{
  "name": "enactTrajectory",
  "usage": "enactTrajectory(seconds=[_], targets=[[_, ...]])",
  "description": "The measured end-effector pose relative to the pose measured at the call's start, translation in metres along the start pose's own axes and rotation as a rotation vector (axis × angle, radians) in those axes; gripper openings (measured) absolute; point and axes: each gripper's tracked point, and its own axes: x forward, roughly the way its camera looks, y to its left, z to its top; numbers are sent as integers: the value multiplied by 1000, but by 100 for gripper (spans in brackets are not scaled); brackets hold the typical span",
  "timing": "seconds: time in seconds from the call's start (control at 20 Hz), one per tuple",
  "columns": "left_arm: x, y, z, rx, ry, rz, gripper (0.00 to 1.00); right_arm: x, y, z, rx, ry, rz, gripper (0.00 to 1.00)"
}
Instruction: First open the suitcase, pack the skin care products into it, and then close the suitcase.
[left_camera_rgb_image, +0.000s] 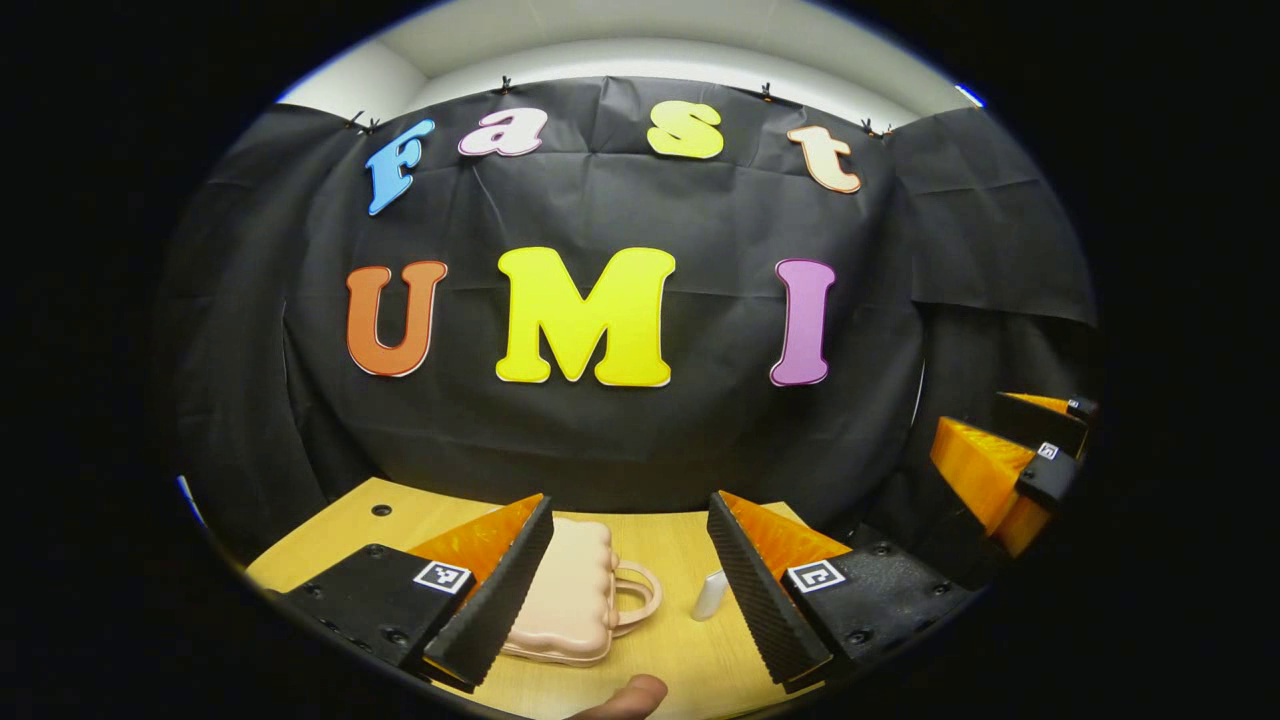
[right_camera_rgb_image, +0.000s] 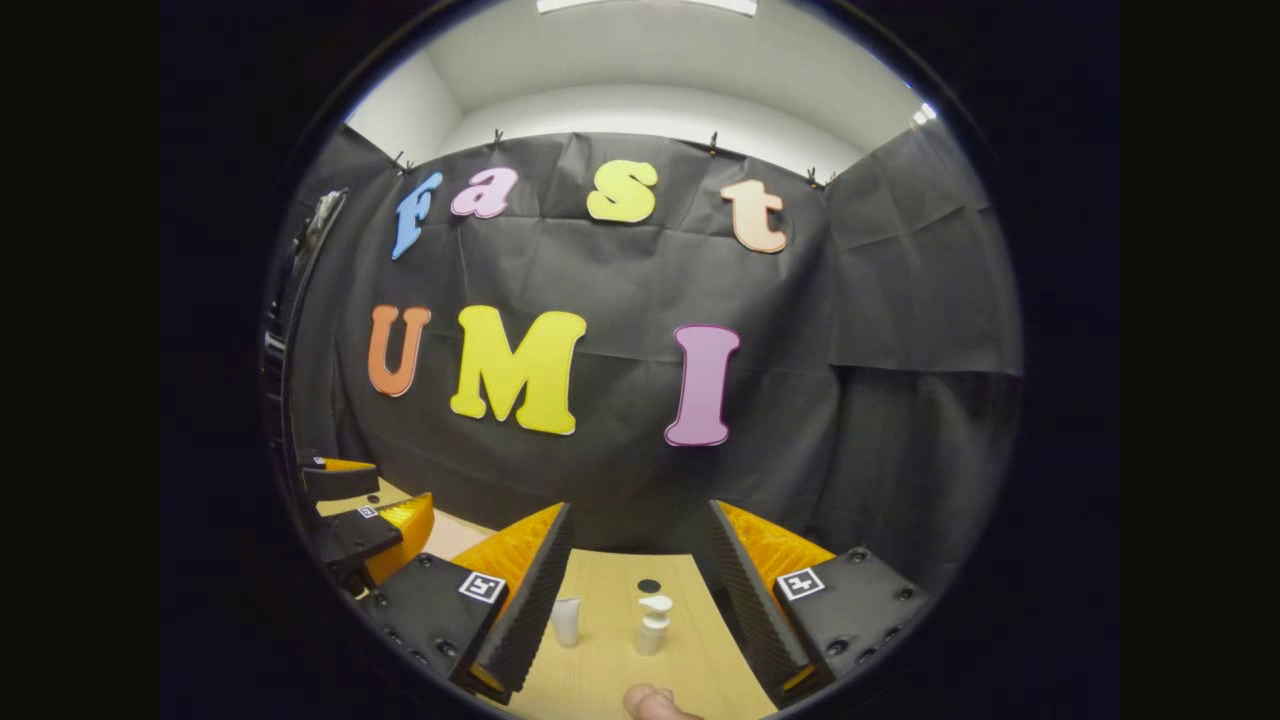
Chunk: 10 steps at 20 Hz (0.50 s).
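Left gripper view had the left gripper (left_camera_rgb_image: 630, 570) hanging over the bench (left_camera_rgb_image: 660, 540), jaws wide open, nothing held. The pink suitcase (left_camera_rgb_image: 565, 595) lay shut just behind the left finger, handle toward a white tube (left_camera_rgb_image: 709, 594) beside it, so contents were hidden. I'd guess the smart move was pinning the base and lifting the lid by its handle-side edge. Right gripper (right_camera_rgb_image: 640, 590) was open too, with a small tube (right_camera_rgb_image: 566, 620) and pump bottle (right_camera_rgb_image: 654, 624) standing nearer the bench's right edge.
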Motion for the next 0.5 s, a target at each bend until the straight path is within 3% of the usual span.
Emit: enactTrajectory(seconds=[0.2,0.5], targets=[[20,9,-27,101,2,26,99,7,-23,-10,-30,2,-52,80],[51,10,-111,281,109,26,99,10,-72,-41,-36,72,-133,81]])
